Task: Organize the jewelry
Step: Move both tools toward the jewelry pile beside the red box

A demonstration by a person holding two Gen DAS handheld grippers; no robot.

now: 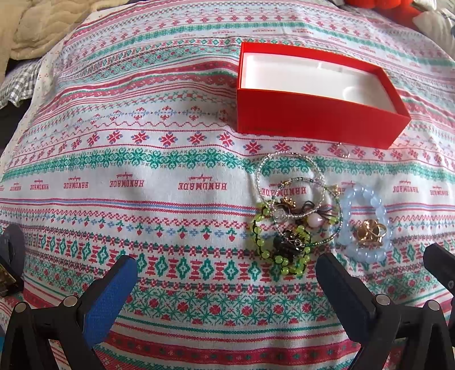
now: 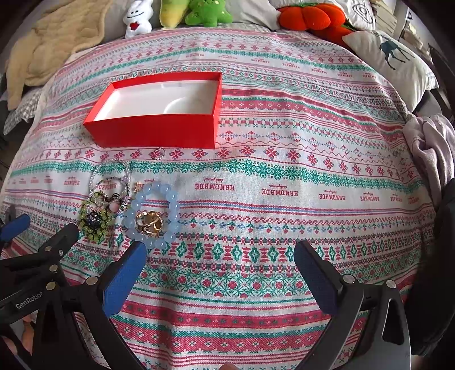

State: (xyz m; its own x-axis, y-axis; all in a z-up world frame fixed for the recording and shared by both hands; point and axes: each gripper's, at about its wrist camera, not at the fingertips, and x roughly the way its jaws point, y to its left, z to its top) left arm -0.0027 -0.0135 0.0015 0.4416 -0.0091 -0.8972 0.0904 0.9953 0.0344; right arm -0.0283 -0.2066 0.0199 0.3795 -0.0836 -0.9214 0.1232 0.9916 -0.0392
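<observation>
red card box [image 2: 159, 133] empty; round glassy blue beads [image 2: 153, 216] nr pile; both tongs [image 1: 227, 273] [image 2: 220, 256] spread wide, nothing held.

Plush toys [image 2: 209, 12], deer pillow [image 2: 389, 57] — patterned cloth [image 2: 284, 185].

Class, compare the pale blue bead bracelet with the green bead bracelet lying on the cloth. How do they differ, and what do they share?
The pale blue bead bracelet has large, smooth, translucent beads packed close; the green bead bracelet has smaller yellow-green beads knotted on dark cord. The blue one lies as an open ring around gold rings; the green one is tangled among other pieces. The blue one lies nearer the right gripper. Both rest on the patterned cloth, outside the red box.
</observation>
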